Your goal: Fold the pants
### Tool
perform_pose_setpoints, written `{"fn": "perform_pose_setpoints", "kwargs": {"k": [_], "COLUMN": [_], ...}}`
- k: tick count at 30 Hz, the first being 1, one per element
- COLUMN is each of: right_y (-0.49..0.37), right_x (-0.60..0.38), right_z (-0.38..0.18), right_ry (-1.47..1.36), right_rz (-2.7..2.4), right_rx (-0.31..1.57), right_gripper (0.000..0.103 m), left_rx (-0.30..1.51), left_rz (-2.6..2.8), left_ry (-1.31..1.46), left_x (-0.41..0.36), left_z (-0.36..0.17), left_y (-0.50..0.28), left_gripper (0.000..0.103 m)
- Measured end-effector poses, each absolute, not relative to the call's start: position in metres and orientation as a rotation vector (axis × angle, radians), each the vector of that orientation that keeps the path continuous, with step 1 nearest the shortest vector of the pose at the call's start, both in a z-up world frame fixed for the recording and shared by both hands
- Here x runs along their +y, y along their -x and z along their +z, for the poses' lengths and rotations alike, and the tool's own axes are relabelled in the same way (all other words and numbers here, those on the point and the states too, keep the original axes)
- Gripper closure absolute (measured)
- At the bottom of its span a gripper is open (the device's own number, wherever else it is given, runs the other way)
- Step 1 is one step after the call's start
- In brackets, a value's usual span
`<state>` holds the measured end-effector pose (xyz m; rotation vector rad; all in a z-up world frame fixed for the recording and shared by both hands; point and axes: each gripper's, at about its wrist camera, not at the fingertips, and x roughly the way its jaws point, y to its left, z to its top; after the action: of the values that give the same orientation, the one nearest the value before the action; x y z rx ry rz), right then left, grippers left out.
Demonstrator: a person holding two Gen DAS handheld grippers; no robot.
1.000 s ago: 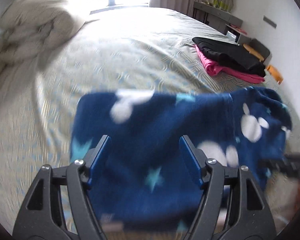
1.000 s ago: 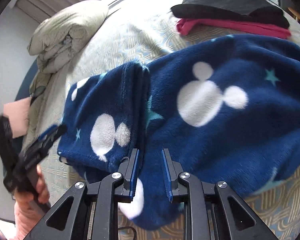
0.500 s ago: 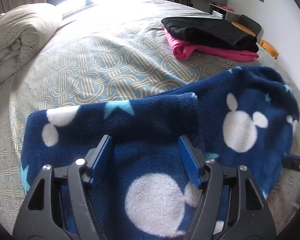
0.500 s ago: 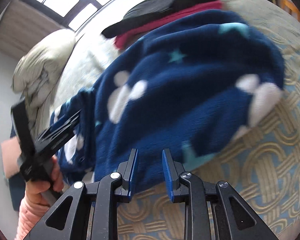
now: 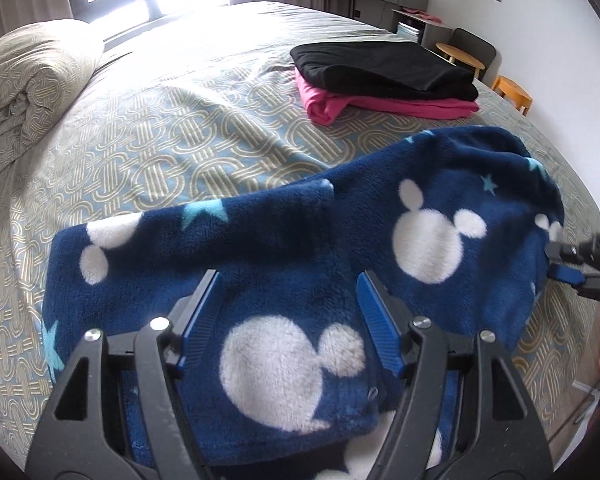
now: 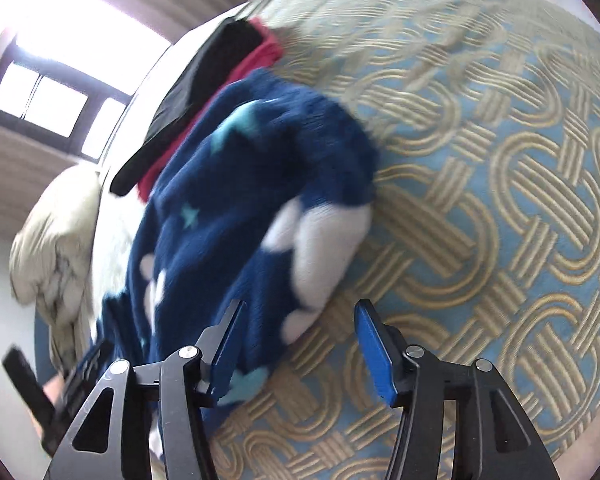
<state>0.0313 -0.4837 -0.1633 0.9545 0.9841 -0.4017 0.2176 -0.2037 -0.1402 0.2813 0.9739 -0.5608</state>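
The navy fleece pants (image 5: 292, 248) with white mouse heads and teal stars lie folded across the near part of the bed. My left gripper (image 5: 290, 300) is open and hovers over their left part, holding nothing. In the right wrist view the pants (image 6: 236, 200) lie in a blurred heap at left. My right gripper (image 6: 296, 340) is open and empty beside their right end, over bare bedspread. It also shows at the right edge of the left wrist view (image 5: 572, 268).
A folded black garment (image 5: 384, 66) lies on a folded pink one (image 5: 380, 104) at the far right of the bed. A rolled beige duvet (image 5: 24, 88) lies at the far left. The patterned bedspread (image 5: 172, 148) lies between. Stools (image 5: 512, 88) and a desk stand by the wall.
My right gripper has opened, let go of the pants and swung right over the bedspread. My left gripper stays open and has settled over the folded pants.
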Motion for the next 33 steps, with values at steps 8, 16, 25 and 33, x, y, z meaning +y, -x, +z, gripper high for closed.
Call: {"fn": "perform_pose_setpoints", "kwargs": {"k": [8,16,25,33], "right_y": [-0.031,-0.059,-0.060,-0.085], "right_x": [-0.501,-0.495,-0.499,-0.490], "right_z": [-0.171,-0.176,-0.175,-0.168], "right_ry": [-1.062,-1.065,-1.065,-0.921], "right_rz": [-0.387,-0.408,-0.438,-0.508], "right_rx": [0.901,0.889,0.882,0.926], "right_gripper": [0.039,0.033,0.033,0.077], "left_rx": [1.032,1.037,1.040,1.017], "left_rz": [-0.621,-0.629,-0.637,-0.617], "left_ry": [-0.247,-0.287,-0.236,-0.206], "left_x": [-0.201,-0.209,-0.200,-0.186], "left_z": [-0.155,-0.165,-0.161,-0.152], "left_y": [-0.214,-0.206,-0.202,-0.200], "left_gripper": [0.033,0.033,0.033,0.033]}}
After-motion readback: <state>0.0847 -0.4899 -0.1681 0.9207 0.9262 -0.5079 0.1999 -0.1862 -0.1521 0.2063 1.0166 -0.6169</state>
